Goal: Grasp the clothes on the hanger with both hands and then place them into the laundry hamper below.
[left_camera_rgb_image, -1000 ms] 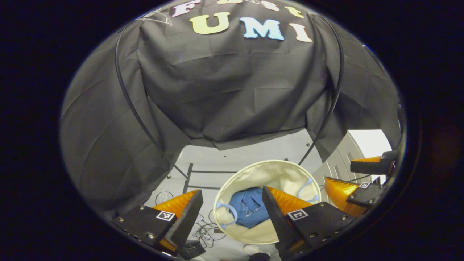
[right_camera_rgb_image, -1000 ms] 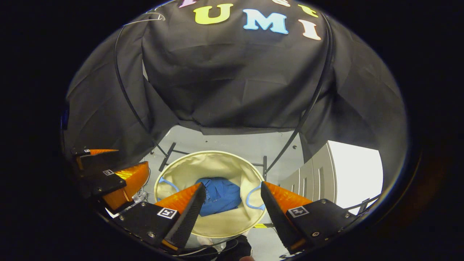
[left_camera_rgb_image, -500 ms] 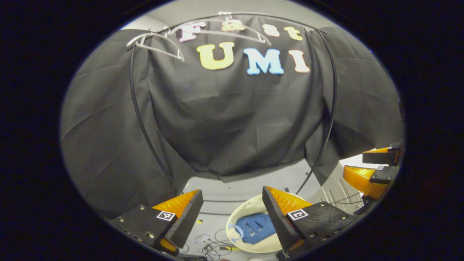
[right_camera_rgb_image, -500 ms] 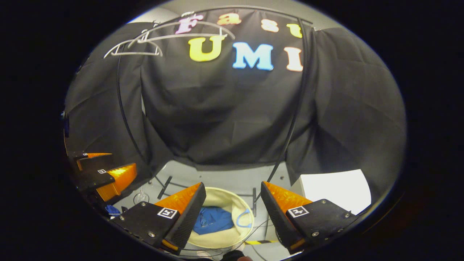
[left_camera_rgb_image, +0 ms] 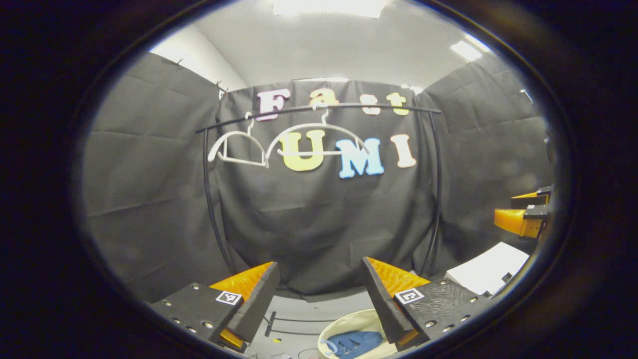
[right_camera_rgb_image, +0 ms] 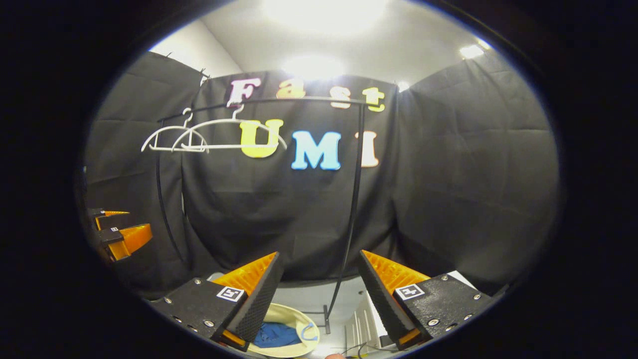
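Both my left gripper (left_camera_rgb_image: 319, 294) and right gripper (right_camera_rgb_image: 319, 291) gape apart holding nothing, raised toward two bare white hangers (left_camera_rgb_image: 279, 149), because the blue garment (left_camera_rgb_image: 356, 343) already lies in the cream laundry hamper (left_camera_rgb_image: 335, 329) below.

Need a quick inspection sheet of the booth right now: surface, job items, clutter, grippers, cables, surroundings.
Surface: grey floor under the rack.
Job's things: blue clothes lie in the cream laundry hamper; two white hangers hang bare on the black rack rail.
Clutter: white sheet-like panel at the right; what it is cannot be told.
Grippers: left gripper jaws open, nothing between them; right gripper jaws open, nothing between them. Both are raised and face the wall.
Cables: thin wires on the floor at the right gripper view's bottom edge.
Surroundings: black cloth wall, white ceiling with lights.
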Tool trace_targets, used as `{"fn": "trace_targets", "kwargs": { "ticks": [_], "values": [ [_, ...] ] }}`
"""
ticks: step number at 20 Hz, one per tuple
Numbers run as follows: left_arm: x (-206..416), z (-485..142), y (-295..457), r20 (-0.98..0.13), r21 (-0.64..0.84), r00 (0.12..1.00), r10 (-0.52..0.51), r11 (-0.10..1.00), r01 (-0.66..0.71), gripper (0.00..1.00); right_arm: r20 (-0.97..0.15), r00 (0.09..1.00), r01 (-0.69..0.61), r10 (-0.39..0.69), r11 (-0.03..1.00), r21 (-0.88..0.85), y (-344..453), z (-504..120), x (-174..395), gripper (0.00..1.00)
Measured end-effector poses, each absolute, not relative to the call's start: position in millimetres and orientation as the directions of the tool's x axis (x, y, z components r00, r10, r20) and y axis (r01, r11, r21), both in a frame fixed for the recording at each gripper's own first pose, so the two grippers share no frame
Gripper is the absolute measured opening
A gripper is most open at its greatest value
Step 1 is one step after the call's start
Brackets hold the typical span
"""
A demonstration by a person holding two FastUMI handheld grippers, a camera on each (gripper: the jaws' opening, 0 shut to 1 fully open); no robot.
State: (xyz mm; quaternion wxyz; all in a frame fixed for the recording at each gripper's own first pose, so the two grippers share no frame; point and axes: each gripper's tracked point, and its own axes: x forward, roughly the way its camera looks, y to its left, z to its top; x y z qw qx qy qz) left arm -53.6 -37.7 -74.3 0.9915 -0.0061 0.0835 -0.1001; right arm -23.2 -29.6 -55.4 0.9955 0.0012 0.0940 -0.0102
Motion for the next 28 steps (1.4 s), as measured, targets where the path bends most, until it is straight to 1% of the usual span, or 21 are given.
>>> {"fn": "trace_targets", "kwargs": {
  "ticks": [1, 2, 3, 5, 7, 10, 13, 14, 16, 17, 21, 22, 23, 28],
  "values": [
    [-62, -56, -39, -0.152, -0.018, 0.969, -0.194, 0.981, 0.194, 0.94, -0.159, 0.987, 0.022, -0.022, 1.0, 0.001, -38, -42, -30, 0.94],
    [-68, -44, -40, -0.143, -0.008, 0.972, -0.185, 0.983, 0.186, 0.94, -0.137, 0.99, 0.025, -0.025, 1.0, 0.001, -46, -31, -39, 0.92],
    [-73, -34, -40, -0.135, -0.002, 0.975, -0.177, 0.984, 0.178, 0.94, -0.118, 0.993, 0.024, -0.023, 1.0, 0.006, -54, -22, -46, 0.94],
    [-86, -14, -39, -0.113, -0.002, 0.98, -0.161, 0.987, 0.162, 0.94, -0.083, 0.996, 0.026, -0.025, 0.999, 0.019, -64, -8, -61, 0.92],
    [-108, 2, -36, -0.089, -0.001, 0.986, -0.142, 0.99, 0.143, 0.94, -0.052, 0.998, 0.026, -0.025, 0.999, 0.026, -74, -1, -78, 0.92],
    [-138, 19, -40, -0.058, 0.011, 0.992, -0.116, 0.993, 0.117, 0.94, -0.044, 0.999, 0.021, -0.02, 0.999, 0.038, -82, -2, -100, 0.92],
    [-160, 21, -45, -0.054, 0.026, 0.993, -0.103, 0.994, 0.104, 0.94, -0.045, 0.999, 0.017, -0.014, 0.998, 0.055, -86, -3, -123, 0.94],
    [-166, 21, -46, -0.056, 0.03, 0.994, -0.098, 0.995, 0.1, 0.94, -0.047, 0.999, 0.015, -0.012, 0.998, 0.06, -88, -5, -127, 0.92],
    [-175, 17, -49, -0.067, 0.025, 0.994, -0.091, 0.995, 0.093, 0.94, -0.05, 0.999, 0.014, -0.011, 0.998, 0.067, -92, -5, -131, 0.94],
    [-177, 17, -49, -0.064, 0.018, 0.994, -0.086, 0.996, 0.087, 0.94, -0.048, 0.999, 0.015, -0.012, 0.997, 0.069, -96, -4, -132, 0.92],
    [-184, 18, -45, -0.061, 0.001, 0.996, -0.057, 0.998, 0.057, 0.94, -0.034, 0.999, 0.026, -0.023, 0.996, 0.082, -107, 0, -134, 0.92],
    [-186, 19, -43, -0.057, 0.0, 0.997, -0.049, 0.999, 0.049, 0.94, -0.034, 0.999, 0.029, -0.026, 0.996, 0.081, -111, -1, -134, 0.94],
    [-188, 19, -42, -0.054, 0.002, 0.998, -0.045, 0.999, 0.045, 0.94, -0.037, 0.999, 0.032, -0.029, 0.996, 0.08, -112, -2, -135, 0.92],
    [-187, 17, -41, -0.052, 0.01, 0.998, -0.03, 0.999, 0.031, 0.94, -0.049, 0.998, 0.045, -0.041, 0.996, 0.082, -122, -7, -131, 0.94]
  ]
}}
